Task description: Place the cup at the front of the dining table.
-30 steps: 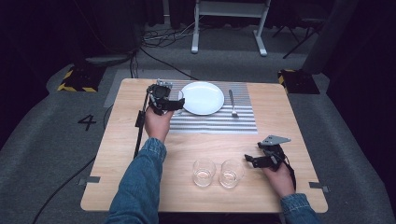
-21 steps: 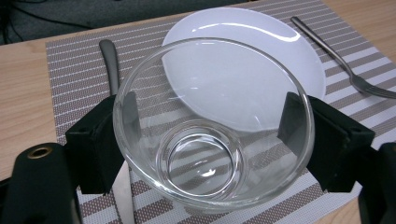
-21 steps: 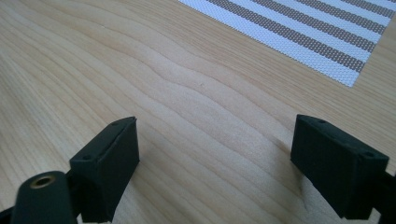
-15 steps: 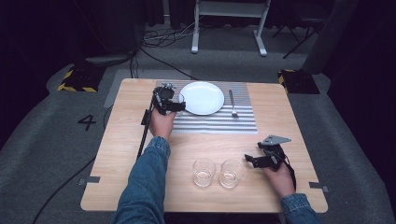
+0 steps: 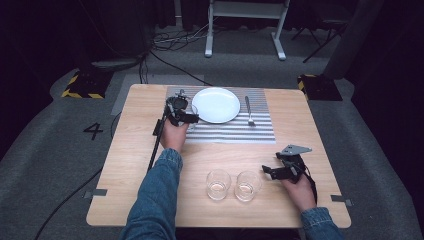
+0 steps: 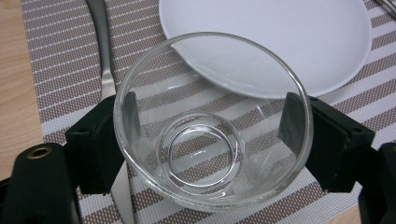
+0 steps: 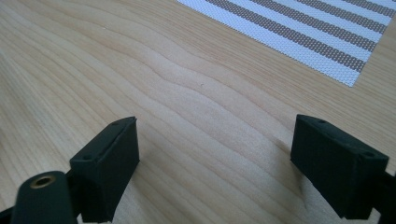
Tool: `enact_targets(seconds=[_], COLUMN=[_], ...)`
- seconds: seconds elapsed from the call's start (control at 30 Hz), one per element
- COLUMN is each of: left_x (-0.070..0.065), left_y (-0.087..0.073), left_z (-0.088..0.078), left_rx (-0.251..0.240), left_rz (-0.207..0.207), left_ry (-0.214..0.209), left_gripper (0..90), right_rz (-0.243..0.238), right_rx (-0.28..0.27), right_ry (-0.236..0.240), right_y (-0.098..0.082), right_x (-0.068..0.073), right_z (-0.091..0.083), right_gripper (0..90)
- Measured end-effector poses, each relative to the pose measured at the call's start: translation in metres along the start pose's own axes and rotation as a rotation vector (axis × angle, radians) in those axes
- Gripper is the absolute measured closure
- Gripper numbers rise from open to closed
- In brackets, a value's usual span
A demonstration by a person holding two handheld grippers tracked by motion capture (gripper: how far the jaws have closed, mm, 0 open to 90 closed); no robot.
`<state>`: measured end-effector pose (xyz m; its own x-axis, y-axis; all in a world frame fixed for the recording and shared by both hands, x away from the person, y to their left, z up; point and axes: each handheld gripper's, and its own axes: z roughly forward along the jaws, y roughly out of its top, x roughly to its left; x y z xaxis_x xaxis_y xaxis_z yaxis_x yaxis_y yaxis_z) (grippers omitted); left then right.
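The left gripper (image 5: pixel 186 116) has its two black jaws pinching a small clear glass (image 6: pixel 212 121), one pad on each side of its wall, and the glass sits upright between them with its open mouth toward the camera that rides on that gripper. Below the jaws lies the striped placemat (image 6: pixel 60 60); just beyond the glass is the rim of the white plate (image 6: pixel 280 42), and off the jaw on the left side of that view a piece of silver cutlery (image 6: pixel 100 42) runs along the mat, its lower end passing under the glass and the jaw. From the look of it the step in hand is setting this glass down at the place setting, beside the plate on the side away from the fork (image 5: pixel 248 111). I cannot tell whether its base already touches the mat. The next move, I would judge, calls for lowering it until it stands flat, clear of the plate's rim and not on the cutlery handle, then easing the jaws apart without tipping it. The right gripper (image 5: pixel 272 171) rests low over bare wood of the table (image 7: pixel 187 107), jaws spread wide with nothing between them, pointing toward two more glasses (image 5: pixel 234 184) standing side by side just ahead of it, likely next in line.
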<state>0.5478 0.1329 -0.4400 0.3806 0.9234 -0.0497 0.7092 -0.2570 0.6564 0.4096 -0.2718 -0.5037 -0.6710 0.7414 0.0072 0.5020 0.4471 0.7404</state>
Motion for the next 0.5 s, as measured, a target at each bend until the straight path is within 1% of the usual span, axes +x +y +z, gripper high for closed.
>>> enact_targets(seconds=[0.03,0.07,0.1,0.13,0.17,0.2,0.27,0.33,0.37,0.4,0.43,0.47,0.5], left_x=[0.0004,0.0004,0.0017,0.0024,0.0028,0.0026,0.0014,0.0014,0.0013,0.0012,0.0003,-0.0014,-0.0014], left_y=[-0.0011,-0.0011,-0.0013,-0.0017,-0.0022,-0.0026,-0.0026,-0.0027,-0.0029,-0.003,-0.0029,-0.0024,-0.0024], left_z=[0.0,0.0,-0.0002,-0.0005,-0.0009,-0.001,-0.0014,-0.0018,-0.0018,-0.0019,-0.0022,-0.0034,-0.0034], left_rx=[-0.001,-0.001,0.002,0.001,0.005,0.007,0.017,0.018,0.017,0.017,0.017,0.017,0.017], left_rz=[-0.014,-0.014,-0.013,-0.014,-0.012,-0.013,0.005,0.009,0.008,0.009,0.01,0.02,0.02], left_ry=[-0.008,-0.008,-0.021,-0.017,-0.017,-0.019,-0.01,-0.01,-0.009,-0.009,-0.001,0.02,0.02], left_gripper=[18.2,18.2,18.2,18.1,18.0,18.0,18.0,17.9,17.9,17.9,17.7,17.5,17.4], right_rz=[-0.001,-0.001,-0.001,0.0,0.015,0.015,0.014,-0.001,0.008,-0.002,0.0,-0.001,-0.001], right_rx=[0.0,0.0,-0.001,-0.001,-0.007,-0.007,-0.007,0.0,-0.003,0.0,0.0,0.0,0.0], right_ry=[-0.001,-0.001,0.0,0.001,0.0,0.0,0.0,-0.001,0.003,0.0,0.001,0.001,0.001], right_y=[0.0,0.0,0.0,0.0,0.0002,0.0002,0.0002,-0.0001,0.0001,-0.0001,0.0,-0.0001,-0.0001], right_x=[0.0001,0.0001,0.0001,0.0,0.0007,0.0007,0.0008,-0.0002,0.0005,-0.0002,0.0,-0.0001,-0.0001], right_z=[0.0001,0.0001,0.0001,0.0,0.0005,0.0005,0.0005,0.0,0.0001,-0.0001,0.0,0.0,0.0], right_gripper=[15.6,15.6,15.6,15.6,15.6,15.6,15.6,15.6,15.6,15.6,15.6,15.6,15.6])
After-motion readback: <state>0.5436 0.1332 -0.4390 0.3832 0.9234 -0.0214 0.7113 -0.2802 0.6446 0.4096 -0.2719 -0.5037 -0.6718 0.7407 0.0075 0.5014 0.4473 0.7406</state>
